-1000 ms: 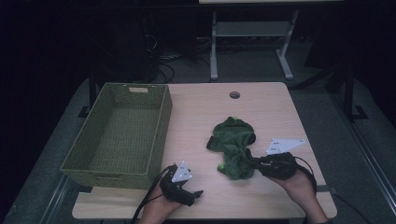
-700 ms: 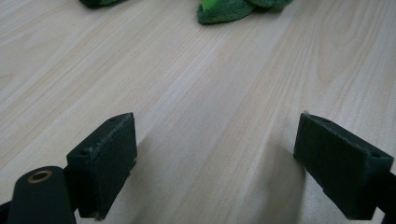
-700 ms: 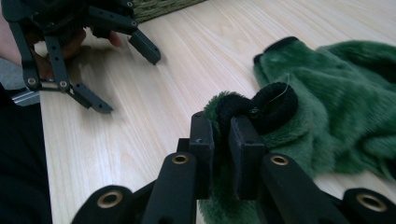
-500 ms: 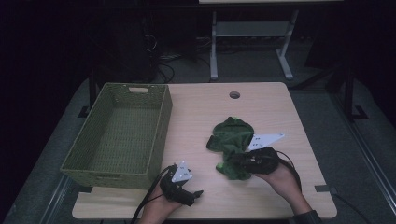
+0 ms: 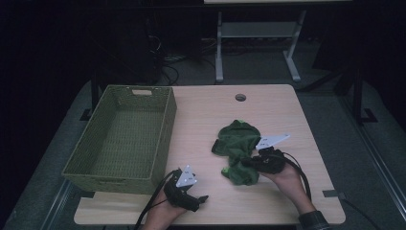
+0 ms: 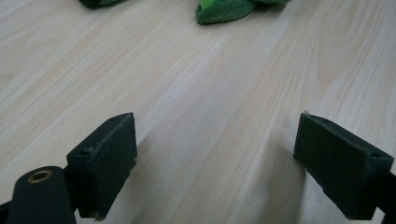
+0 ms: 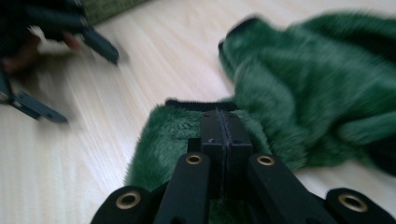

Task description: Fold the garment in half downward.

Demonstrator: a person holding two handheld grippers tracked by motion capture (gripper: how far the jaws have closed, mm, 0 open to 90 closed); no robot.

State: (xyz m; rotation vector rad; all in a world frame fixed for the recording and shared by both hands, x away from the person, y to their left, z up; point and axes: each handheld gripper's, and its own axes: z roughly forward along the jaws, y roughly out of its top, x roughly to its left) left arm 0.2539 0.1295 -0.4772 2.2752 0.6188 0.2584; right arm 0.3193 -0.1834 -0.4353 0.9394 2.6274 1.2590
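Table (image 5: 287, 201): pale wood.
Basket (image 5: 122, 172): green woven, at the left side.
Cloth (image 5: 238, 143): green, fuzzy, crumpled right of centre on the table.
Right gripper (image 7: 223, 122): over the cloth's near edge, jaws pressed together; whether any cloth is pinched cannot be told.
Left gripper (image 6: 215, 163): near front edge, jaws wide apart, holding nothing.

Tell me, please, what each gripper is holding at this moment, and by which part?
The right gripper has its jaws shut over the near, black-trimmed edge of the green fuzzy garment; whether fabric is pinched cannot be told. The left gripper is open, holding nothing.
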